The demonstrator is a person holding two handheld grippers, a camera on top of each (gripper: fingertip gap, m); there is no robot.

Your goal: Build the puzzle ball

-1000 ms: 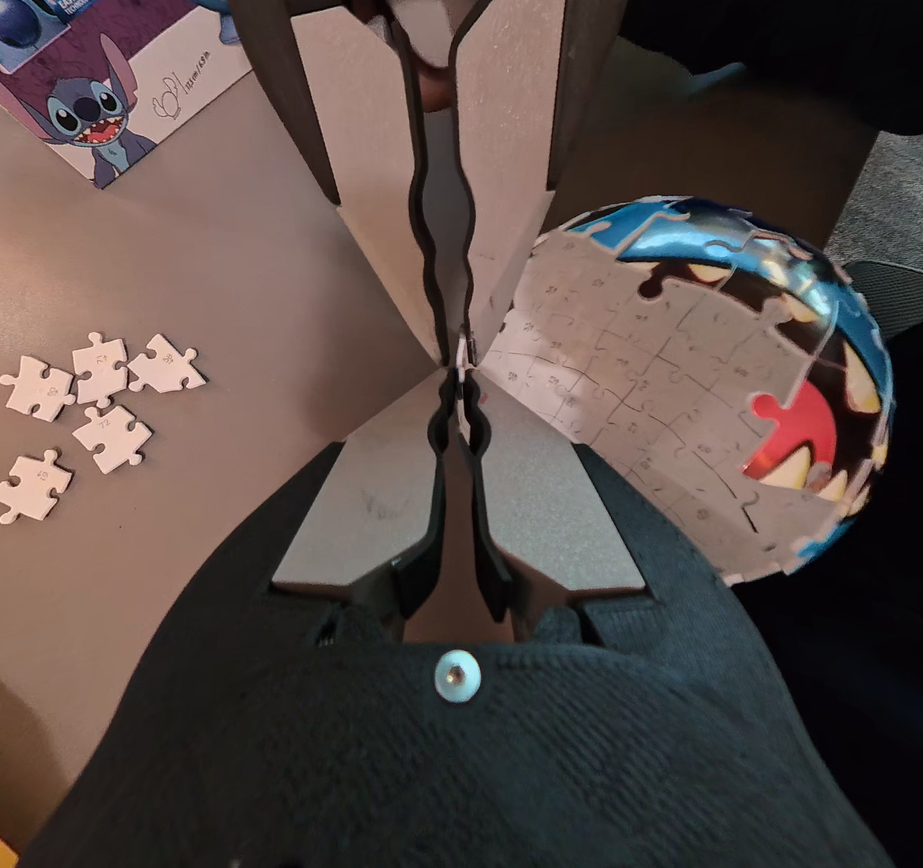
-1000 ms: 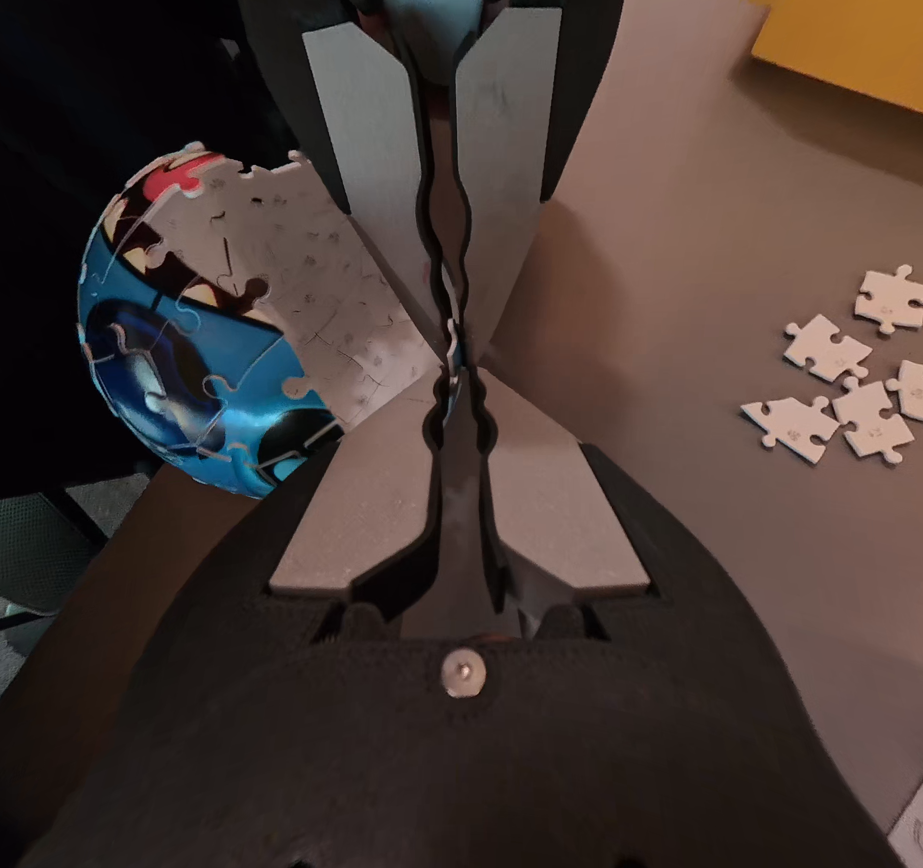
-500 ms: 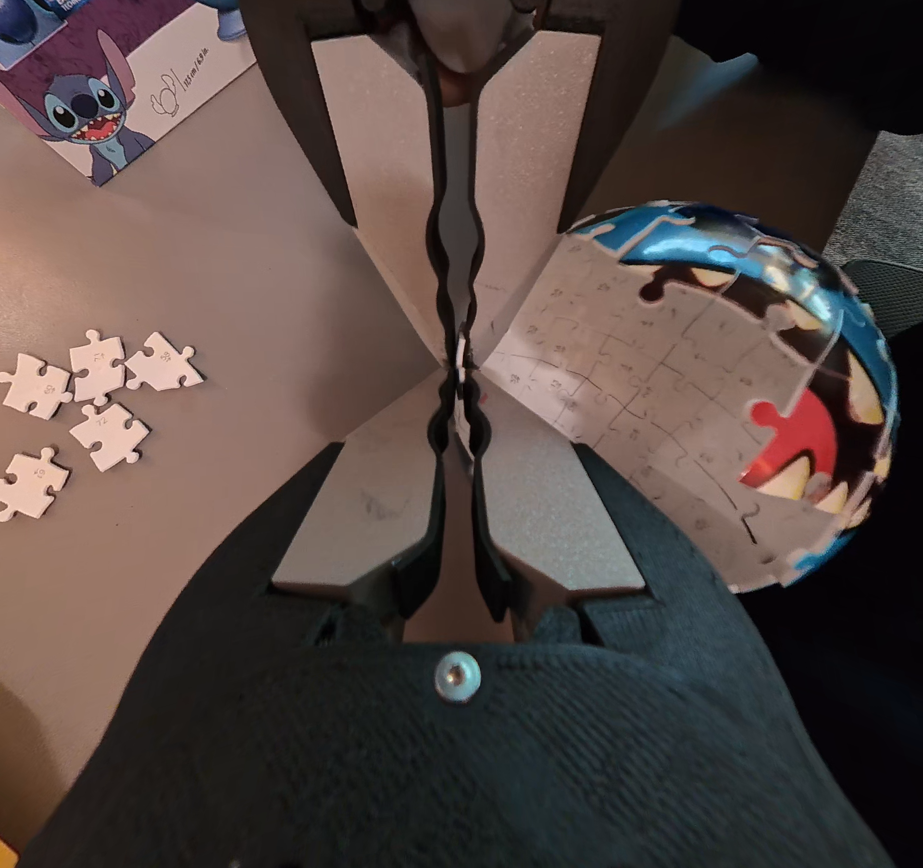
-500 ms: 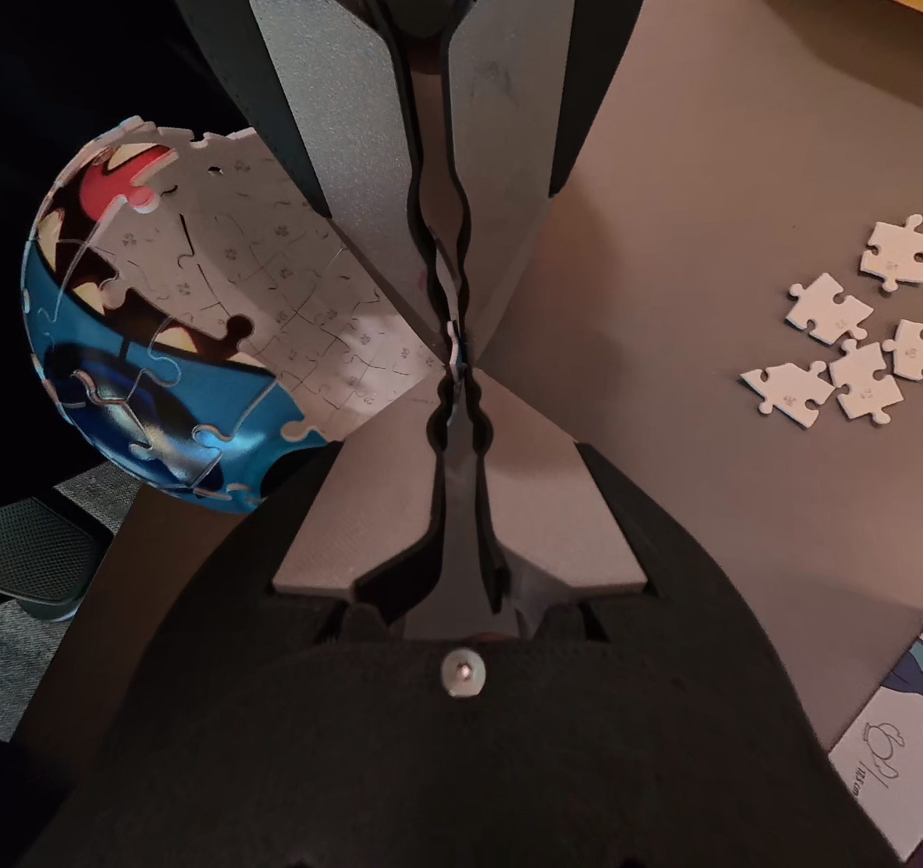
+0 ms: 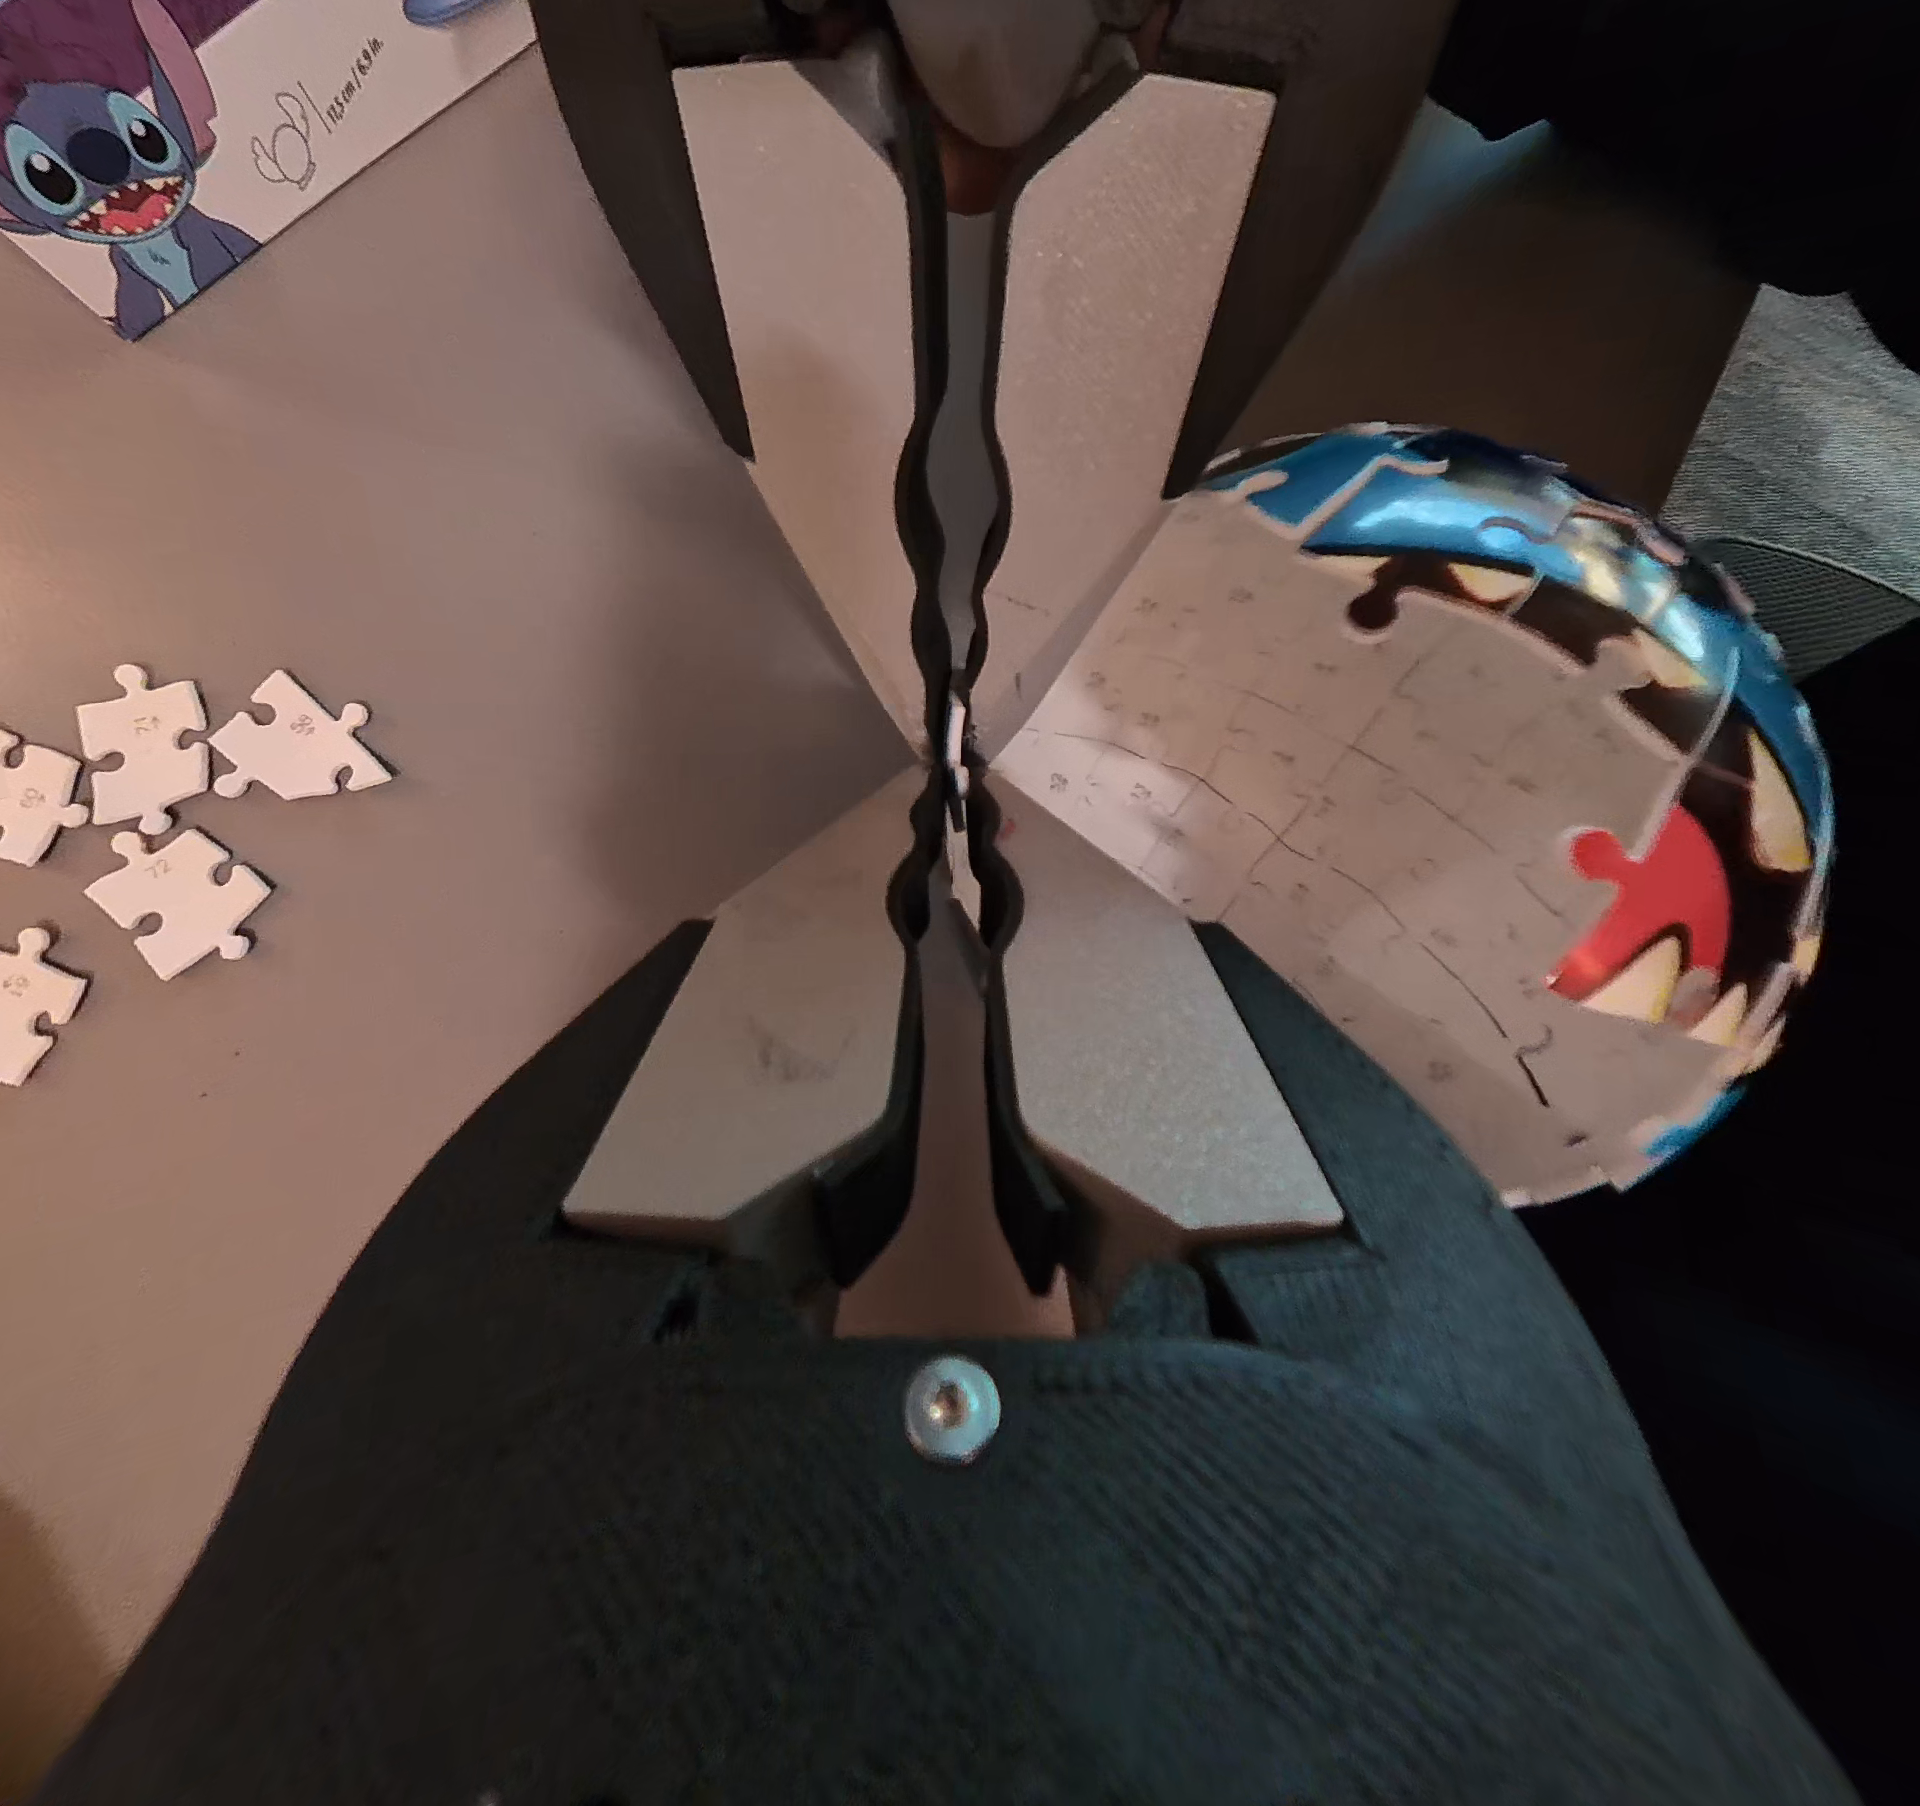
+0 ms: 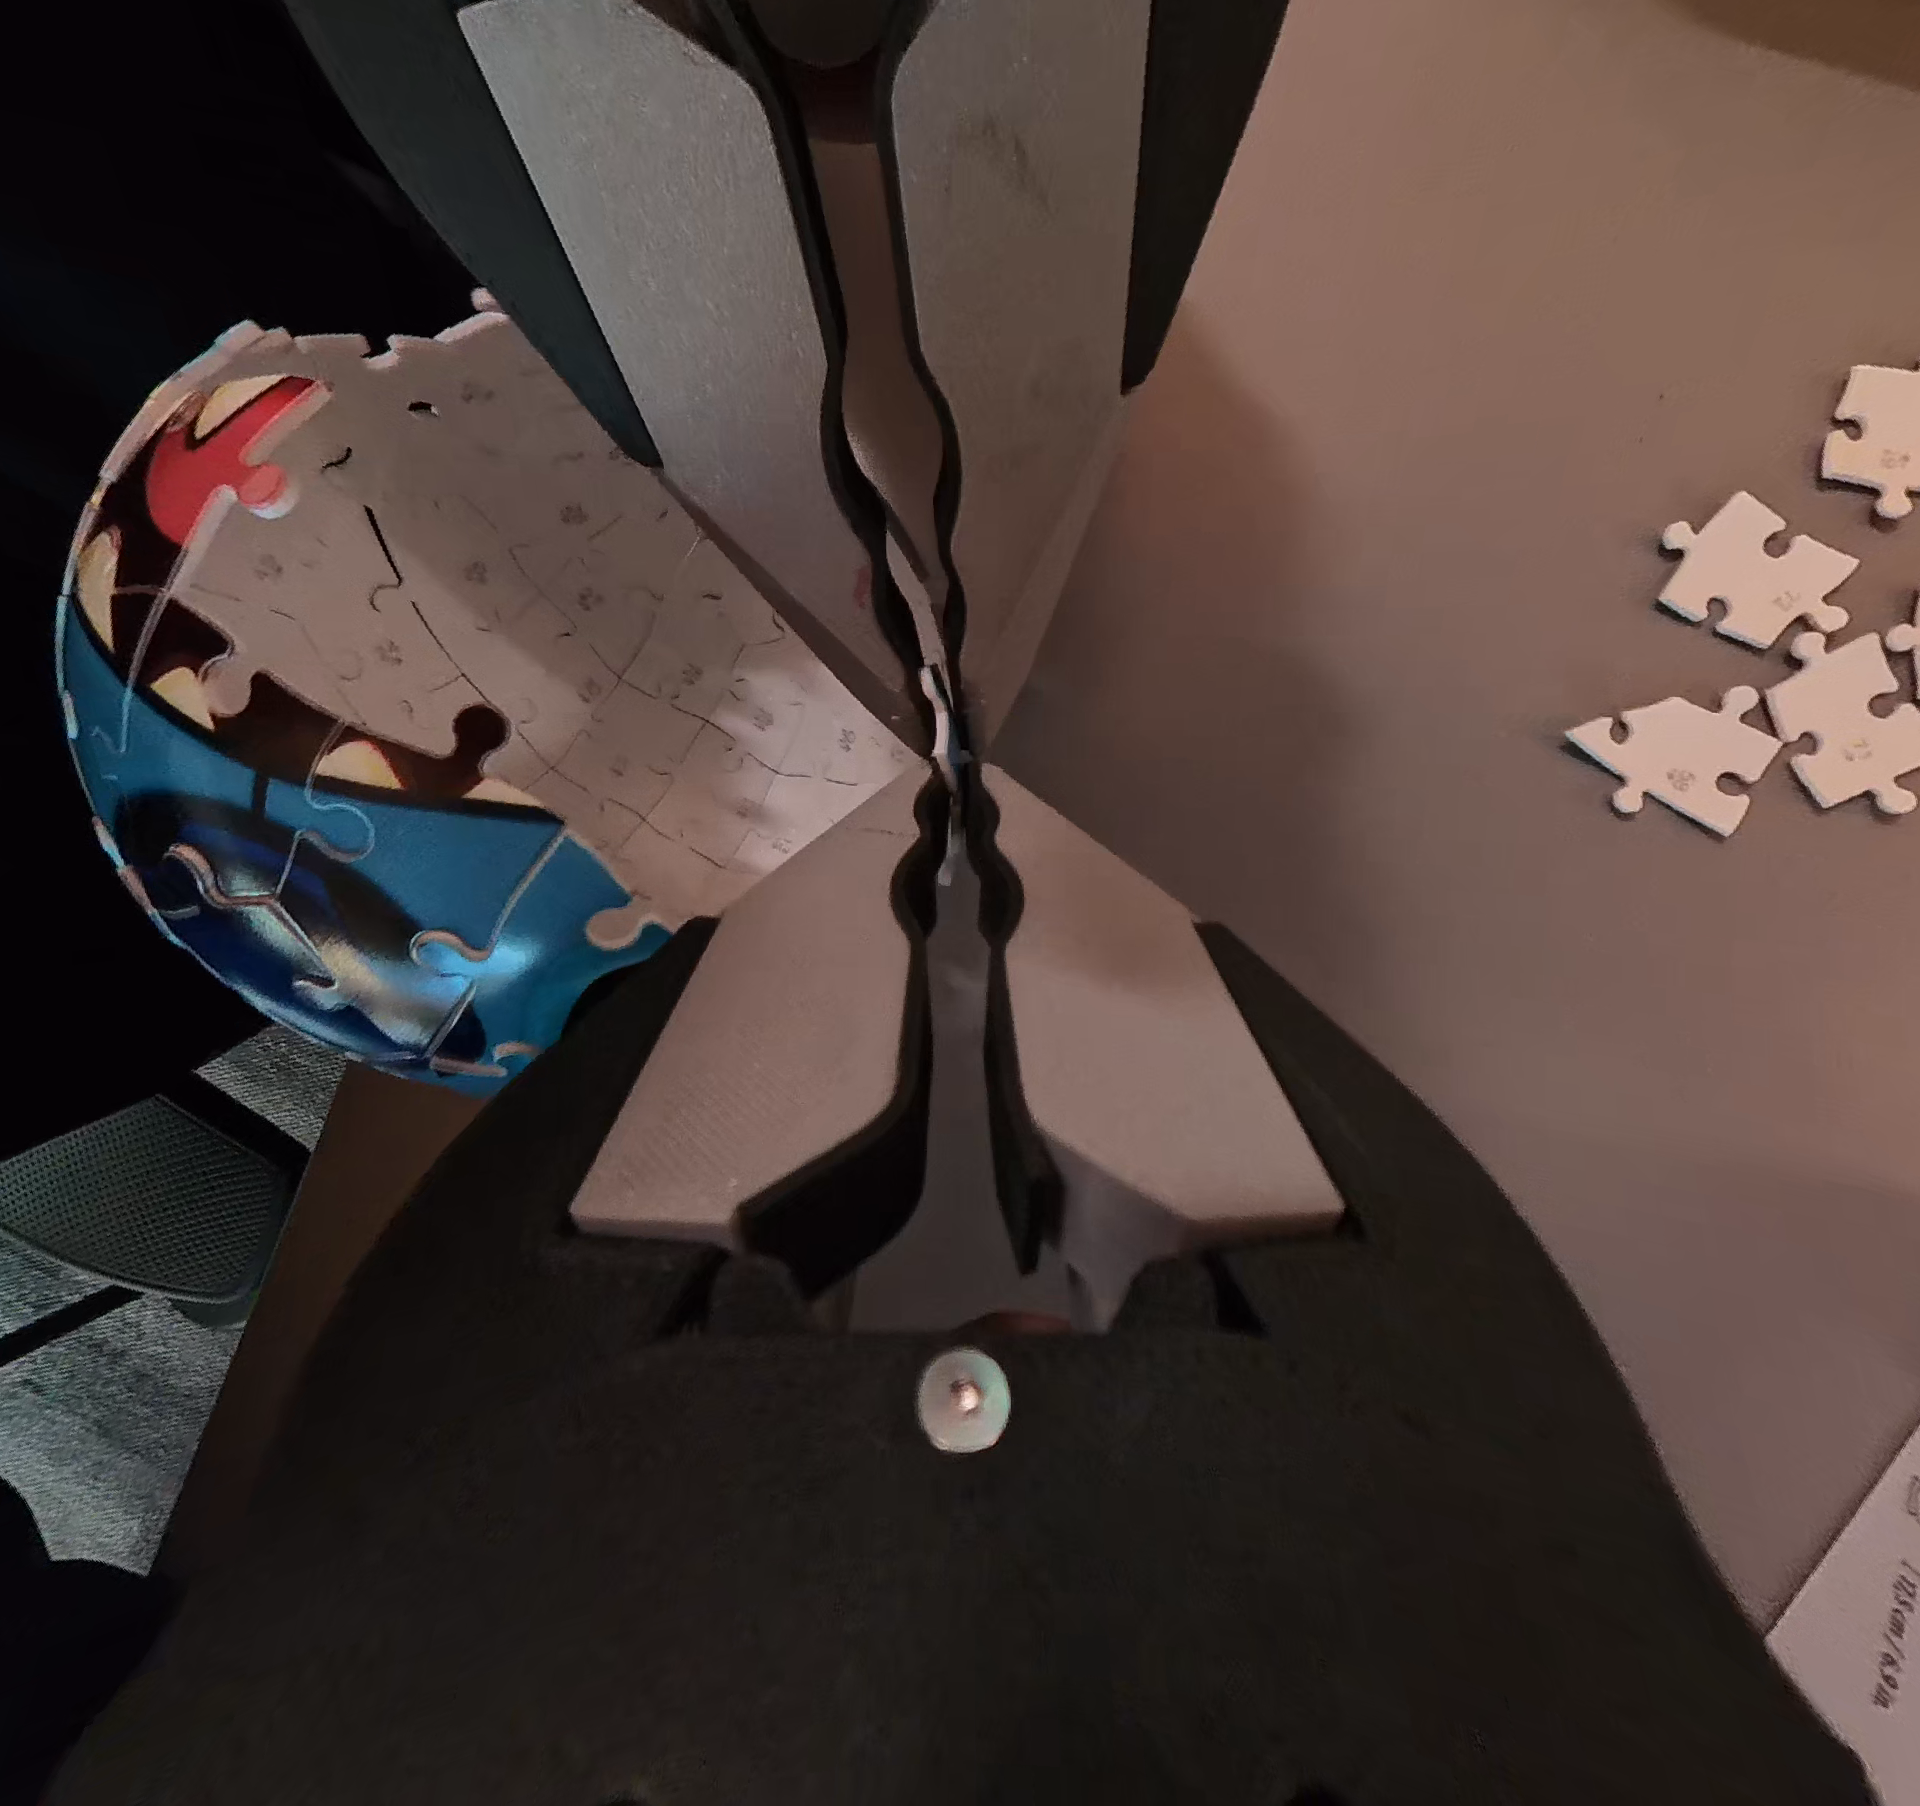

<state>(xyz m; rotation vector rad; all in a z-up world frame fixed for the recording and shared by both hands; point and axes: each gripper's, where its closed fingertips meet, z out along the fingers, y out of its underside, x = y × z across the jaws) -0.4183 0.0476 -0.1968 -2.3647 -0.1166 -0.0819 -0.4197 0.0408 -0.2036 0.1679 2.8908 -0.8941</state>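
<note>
**Both grippers pinch the open rim of the half-built puzzle ball**

Left gripper: fingers pressed together on the thin white edge of the puzzle ball, at the rim of its open side. Right gripper: likewise pressed together on a thin white edge at the same spot; it meets the left gripper tip to tip. Whether it holds the rim itself or a single piece being seated there cannot be told, since the edge shows only as a sliver between the pads.

Puzzle ball: an incomplete shell, held off the grey table beyond its near edge, over a dark area and a mesh chair part. The white, numbered inner face is turned toward both cameras; the glossy blue, black and red printed face curves away behind. In my judgement the shell is held by its rim because the curved outer face offers no purchase for flat pads, and the opposed grip steadies the joint under pressure.

Loose pieces: several lie white side up on the table, well apart from the ball on the side away from it. In my judgement they are kept face down so their marks can be read and left within reach for later steps.

Puzzle box: flat on the table, beyond the loose pieces from the ball.

Progress, judged: partly assembled; a large opening remains.
</note>
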